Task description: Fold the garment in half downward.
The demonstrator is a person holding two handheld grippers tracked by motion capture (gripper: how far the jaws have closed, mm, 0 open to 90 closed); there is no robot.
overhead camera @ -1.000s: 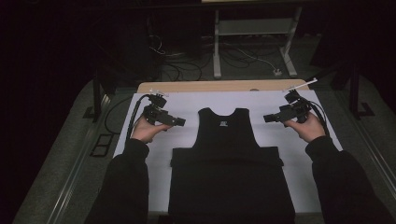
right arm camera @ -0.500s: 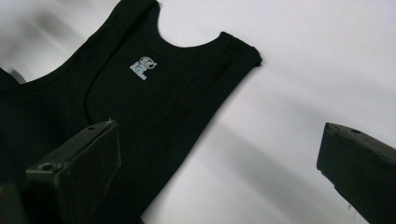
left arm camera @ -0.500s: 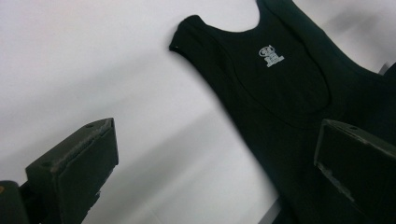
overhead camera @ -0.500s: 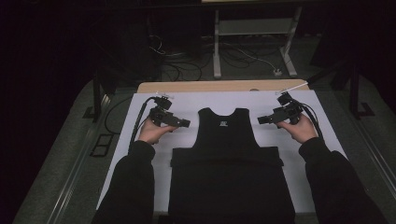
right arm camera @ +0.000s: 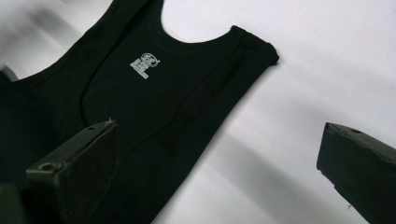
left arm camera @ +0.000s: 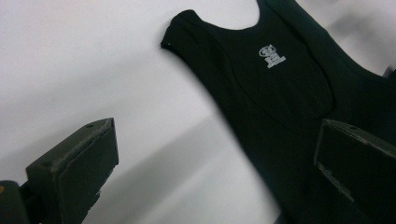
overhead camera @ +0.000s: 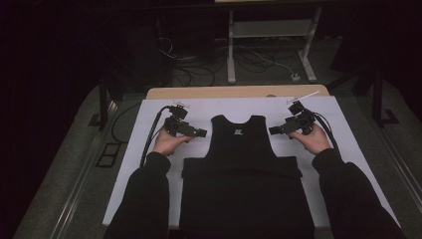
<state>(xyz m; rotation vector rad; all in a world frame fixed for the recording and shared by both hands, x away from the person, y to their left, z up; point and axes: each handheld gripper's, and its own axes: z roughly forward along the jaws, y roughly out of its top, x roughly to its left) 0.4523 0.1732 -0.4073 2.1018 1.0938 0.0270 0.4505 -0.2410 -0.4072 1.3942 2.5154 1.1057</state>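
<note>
On the white sheet (overhead camera: 149, 164) lies a black tank top (overhead camera: 242, 164), flat and matte, neckline away from me, with bare sheet on both sides. Beside its left shoulder strap I hold my left gripper (overhead camera: 199, 133), jaws spread wide and empty; my right gripper (overhead camera: 275, 130) mirrors it beside the right strap, equally wide and empty.

A wooden tabletop (overhead camera: 239, 92) is seen from the high view, its bare edge showing only along the far side; the rest is covered by a white sheet (overhead camera: 149, 164), laid flat and reaching to the near edge; a black sleeveless top (overhead camera: 244, 169) is spread directly on the sheet, neck toward the far side, its lower part folded up into a wider band; a small pale label (left arm camera: 271, 55) is printed below the neckline; a small mark on the far wooden edge is perhaps a knot.
</note>
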